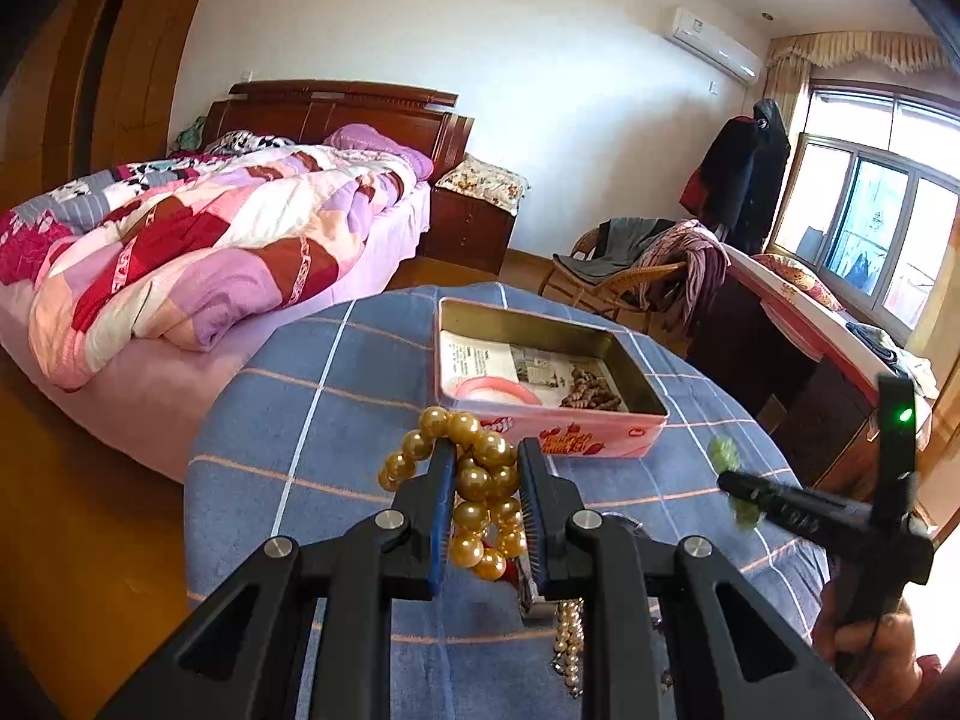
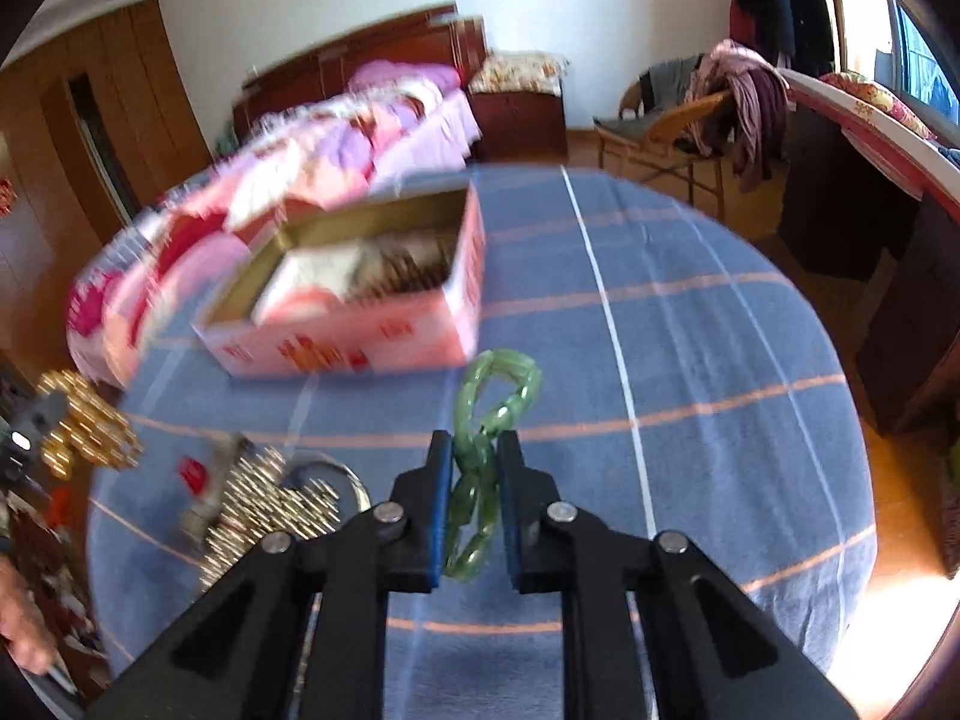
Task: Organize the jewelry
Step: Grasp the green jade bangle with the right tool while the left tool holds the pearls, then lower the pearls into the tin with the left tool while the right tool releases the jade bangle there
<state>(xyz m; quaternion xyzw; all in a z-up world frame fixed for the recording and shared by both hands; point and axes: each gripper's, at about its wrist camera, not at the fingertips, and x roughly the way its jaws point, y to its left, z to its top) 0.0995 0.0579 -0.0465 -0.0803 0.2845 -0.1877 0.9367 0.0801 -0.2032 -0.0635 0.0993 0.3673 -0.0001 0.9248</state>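
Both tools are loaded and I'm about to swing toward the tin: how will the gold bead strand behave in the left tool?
The gold bead strand probably stays floppy: it hangs in loose loops between the left tool's fingers. Its big, glossy, round beads could slip or roll under the pads. A bunch this thick looks fairly heavy, so expect swinging on the way to the pink tin.

Gold beads [image 1: 480, 480], green bracelet [image 2: 486, 438], pink tin [image 1: 570, 438], blue checked cloth [image 2: 690, 360].

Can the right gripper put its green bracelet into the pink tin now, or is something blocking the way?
Probably yes. The right gripper holds the green bracelet just in front of the pink tin, whose top is open; nothing lies between them.
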